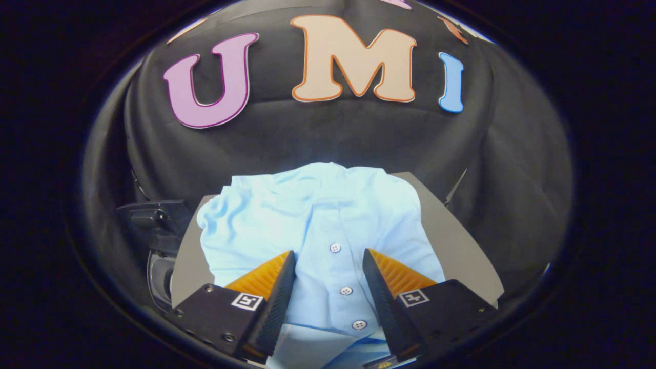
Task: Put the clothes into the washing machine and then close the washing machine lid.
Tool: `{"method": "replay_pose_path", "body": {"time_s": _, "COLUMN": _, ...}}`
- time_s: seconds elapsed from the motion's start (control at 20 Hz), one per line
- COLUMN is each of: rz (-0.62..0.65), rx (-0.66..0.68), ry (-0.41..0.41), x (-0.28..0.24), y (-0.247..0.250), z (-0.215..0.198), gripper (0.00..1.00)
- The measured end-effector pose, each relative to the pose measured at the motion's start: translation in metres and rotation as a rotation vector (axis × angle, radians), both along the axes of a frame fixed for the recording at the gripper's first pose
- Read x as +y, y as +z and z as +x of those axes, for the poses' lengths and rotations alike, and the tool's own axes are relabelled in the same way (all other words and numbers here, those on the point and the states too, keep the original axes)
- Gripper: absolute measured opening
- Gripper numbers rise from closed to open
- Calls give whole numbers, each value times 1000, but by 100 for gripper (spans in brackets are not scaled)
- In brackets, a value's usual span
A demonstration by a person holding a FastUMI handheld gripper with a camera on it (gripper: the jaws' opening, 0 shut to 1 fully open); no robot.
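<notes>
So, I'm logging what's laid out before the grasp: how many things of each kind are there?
Light blue shirt: 1
Shirt buttons: 3
Grey surface under the shirt: 1
Gripper, open, fingers astride the button placket: 1
Total: 6

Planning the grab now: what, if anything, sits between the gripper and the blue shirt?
Nothing visible does. The gripper is open with its fingers on either side of the light blue shirt, the button placket lying right in the gap between them. The shirt lies spread on a grey surface.
</notes>
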State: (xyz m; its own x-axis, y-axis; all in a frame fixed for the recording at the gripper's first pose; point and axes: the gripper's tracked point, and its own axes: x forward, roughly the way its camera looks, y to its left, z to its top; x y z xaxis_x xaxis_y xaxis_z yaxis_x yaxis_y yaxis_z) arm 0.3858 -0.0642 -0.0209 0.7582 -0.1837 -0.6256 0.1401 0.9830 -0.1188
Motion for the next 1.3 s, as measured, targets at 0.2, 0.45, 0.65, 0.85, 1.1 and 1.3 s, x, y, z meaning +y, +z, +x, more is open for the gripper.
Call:
{"method": "replay_pose_path", "body": {"time_s": 0.2, "rz": -9, "rx": -59, "ry": -4, "x": 4, "y": 6, "z": -16, "gripper": 63}}
{"method": "replay_pose_path", "body": {"time_s": 0.45, "rz": -55, "rx": -125, "ry": -61, "x": 7, "y": 6, "z": -31, "gripper": 10}}
{"method": "replay_pose_path", "body": {"time_s": 0.65, "rz": -68, "rx": -114, "ry": 45, "x": 30, "y": 9, "z": -59, "gripper": 4}}
{"method": "replay_pose_path", "body": {"time_s": 0.85, "rz": 49, "rx": -120, "ry": 77, "x": 44, "y": 10, "z": -83, "gripper": 2}}
{"method": "replay_pose_path", "body": {"time_s": 1.1, "rz": 127, "rx": -170, "ry": 79, "x": 53, "y": 21, "z": -95, "gripper": 0}}
{"method": "replay_pose_path", "body": {"time_s": 1.3, "rz": 178, "rx": -187, "ry": 88, "x": 79, "y": 35, "z": -93, "gripper": 0}}
